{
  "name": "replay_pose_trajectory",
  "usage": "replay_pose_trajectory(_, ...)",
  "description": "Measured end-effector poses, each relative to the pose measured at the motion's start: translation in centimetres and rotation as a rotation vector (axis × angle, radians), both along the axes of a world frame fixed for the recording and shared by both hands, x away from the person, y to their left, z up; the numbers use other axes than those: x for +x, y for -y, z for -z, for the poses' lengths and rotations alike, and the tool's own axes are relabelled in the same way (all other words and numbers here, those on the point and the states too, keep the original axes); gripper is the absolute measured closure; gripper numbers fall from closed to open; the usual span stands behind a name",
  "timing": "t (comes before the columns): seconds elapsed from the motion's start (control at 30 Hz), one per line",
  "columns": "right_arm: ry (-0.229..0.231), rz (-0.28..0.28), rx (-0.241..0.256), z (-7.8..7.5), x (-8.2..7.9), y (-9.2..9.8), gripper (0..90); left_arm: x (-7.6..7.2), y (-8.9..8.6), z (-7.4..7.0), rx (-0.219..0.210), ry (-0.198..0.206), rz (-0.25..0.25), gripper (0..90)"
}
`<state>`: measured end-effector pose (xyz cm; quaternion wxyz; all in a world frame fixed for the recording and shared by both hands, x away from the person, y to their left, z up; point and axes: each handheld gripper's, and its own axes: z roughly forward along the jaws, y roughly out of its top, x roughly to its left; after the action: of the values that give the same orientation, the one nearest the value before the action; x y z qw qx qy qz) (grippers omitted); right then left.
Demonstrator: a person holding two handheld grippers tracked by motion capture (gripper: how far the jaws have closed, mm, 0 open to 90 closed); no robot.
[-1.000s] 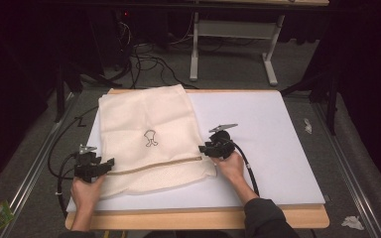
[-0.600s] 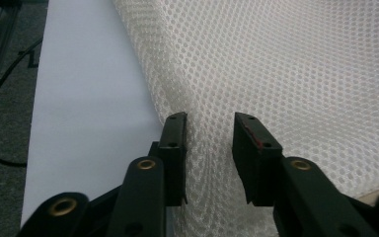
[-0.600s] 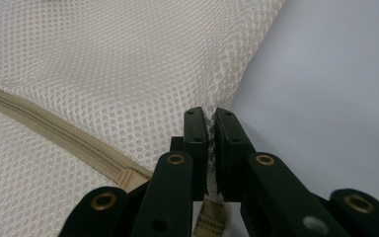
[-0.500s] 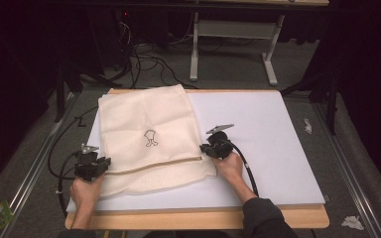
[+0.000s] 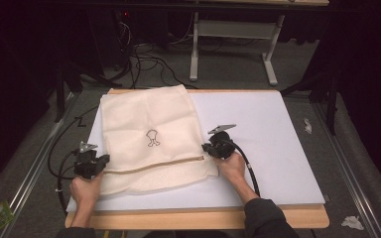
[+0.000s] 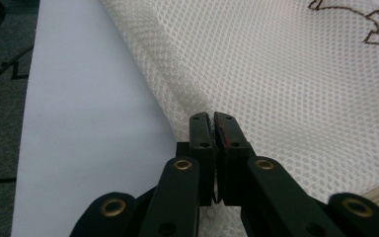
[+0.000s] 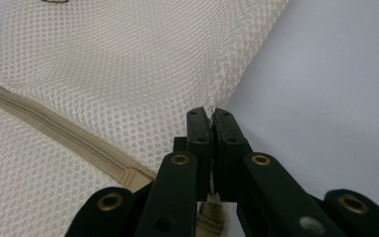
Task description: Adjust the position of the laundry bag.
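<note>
The cream mesh laundry bag [image 5: 154, 141] lies flat at the centre-left of the high view on the white bench [image 5: 278, 148], its long axis running from the lower frame toward the top. The left gripper [image 5: 100, 161] and right gripper [image 5: 208, 148] sit on opposite side edges near the zipper [image 5: 154, 164], equally near, each with fingers [image 6: 201, 129] clenched on a pinch of mesh. Whether they catch one layer or both is hidden between the closed fingers.

A wooden-edged desk [image 5: 198, 218] carries a white sheet [image 5: 273, 148]. On the sheet, a cream mesh bag [image 5: 149, 124] lies flat between the two tools, reaching ahead of them.
</note>
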<state>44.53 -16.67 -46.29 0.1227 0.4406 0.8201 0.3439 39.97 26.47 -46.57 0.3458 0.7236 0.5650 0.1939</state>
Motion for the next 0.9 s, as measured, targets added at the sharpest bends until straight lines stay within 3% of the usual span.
replay_pose_trajectory(0.57, 0.020, 0.035, 0.023, -0.5, -1.2, 3.3, 88.8, 0.9, 2.4, -0.8, -0.083, 0.029, 0.069, 87.7)
replay_pose_trajectory(0.9, 0.030, 0.041, 0.017, -0.9, -2.0, 4.5, 88.8, 1.1, 3.1, -1.1, -0.099, 0.038, 0.091, 87.8)
